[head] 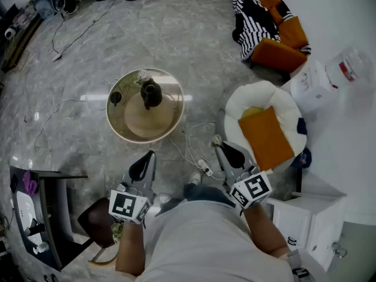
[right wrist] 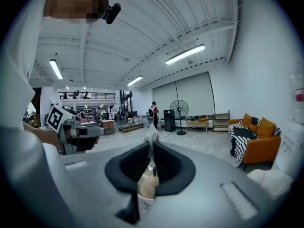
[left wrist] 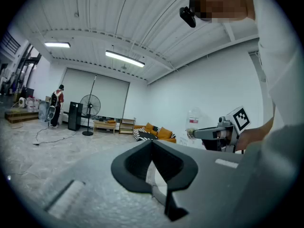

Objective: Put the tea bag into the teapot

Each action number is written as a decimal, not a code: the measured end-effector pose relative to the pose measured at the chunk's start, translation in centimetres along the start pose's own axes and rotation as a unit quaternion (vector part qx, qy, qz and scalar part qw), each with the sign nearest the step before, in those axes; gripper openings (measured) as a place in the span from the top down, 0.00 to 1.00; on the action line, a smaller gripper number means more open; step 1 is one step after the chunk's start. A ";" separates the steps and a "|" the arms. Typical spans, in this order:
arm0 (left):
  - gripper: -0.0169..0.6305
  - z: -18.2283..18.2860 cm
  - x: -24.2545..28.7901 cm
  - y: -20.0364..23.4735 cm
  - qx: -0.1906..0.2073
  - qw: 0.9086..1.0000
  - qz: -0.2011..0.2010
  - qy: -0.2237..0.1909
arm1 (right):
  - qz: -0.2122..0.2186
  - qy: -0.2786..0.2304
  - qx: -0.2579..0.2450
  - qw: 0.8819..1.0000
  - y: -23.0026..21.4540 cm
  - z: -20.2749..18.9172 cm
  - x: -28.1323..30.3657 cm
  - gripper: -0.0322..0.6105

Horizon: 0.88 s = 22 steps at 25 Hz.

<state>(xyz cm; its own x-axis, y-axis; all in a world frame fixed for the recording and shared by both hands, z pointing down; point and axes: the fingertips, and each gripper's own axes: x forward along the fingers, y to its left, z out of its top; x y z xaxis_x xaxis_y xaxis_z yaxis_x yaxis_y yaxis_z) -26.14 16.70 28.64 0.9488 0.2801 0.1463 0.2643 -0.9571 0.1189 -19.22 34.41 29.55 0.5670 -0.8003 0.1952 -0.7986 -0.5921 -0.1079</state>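
A dark teapot (head: 150, 93) stands on a small round table (head: 132, 131) ahead of me on the floor. A small dark piece (head: 116, 97) lies beside it on the left. My right gripper (head: 218, 147) is held near my body, to the right of the table and short of it. It is shut on a pale tea bag (right wrist: 147, 183), whose top pokes out past the tips. My left gripper (head: 150, 155) hovers just below the table's near rim, shut with nothing in it. Both gripper views look out level across the room, so the teapot is hidden there.
Cables and a power strip (head: 202, 167) lie on the floor between table and grippers. A white pouf with an orange cushion (head: 267, 135) sits to the right, an orange sofa (head: 267, 25) farther back. White cabinet (head: 305, 216) at right, dark desk (head: 41, 216) at left.
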 end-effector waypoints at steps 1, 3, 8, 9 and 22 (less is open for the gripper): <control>0.96 0.2 0.6 -0.4 0.002 1.000 -0.002 -0.002 | -0.001 0.001 0.001 1.000 -0.5 -0.1 -0.2 0.91; 0.96 0.4 1.8 -1.0 0.004 1.000 -0.006 -0.004 | -0.002 0.002 0.001 1.000 -1.8 -0.1 -0.6 0.91; 0.96 0.3 4.7 -1.9 0.008 1.000 -0.012 0.008 | -0.010 0.001 0.006 1.000 -5.1 -0.2 -0.7 0.91; 0.96 0.3 5.4 -2.1 0.009 1.000 -0.014 0.011 | -0.012 0.000 0.009 1.000 -5.8 -0.2 -0.8 0.91; 0.96 -0.7 14.4 -4.8 0.019 0.999 -0.016 0.039 | -0.006 -0.003 0.048 0.999 -15.5 -1.1 -0.8 0.91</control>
<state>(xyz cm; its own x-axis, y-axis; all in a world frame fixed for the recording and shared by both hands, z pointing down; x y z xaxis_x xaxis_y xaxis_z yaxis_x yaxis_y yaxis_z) -13.87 25.33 30.91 0.9234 0.3149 0.2194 0.3029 -0.9490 0.0868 -7.56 44.35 32.13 0.5769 -0.7940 0.1919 -0.7696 -0.6070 -0.1981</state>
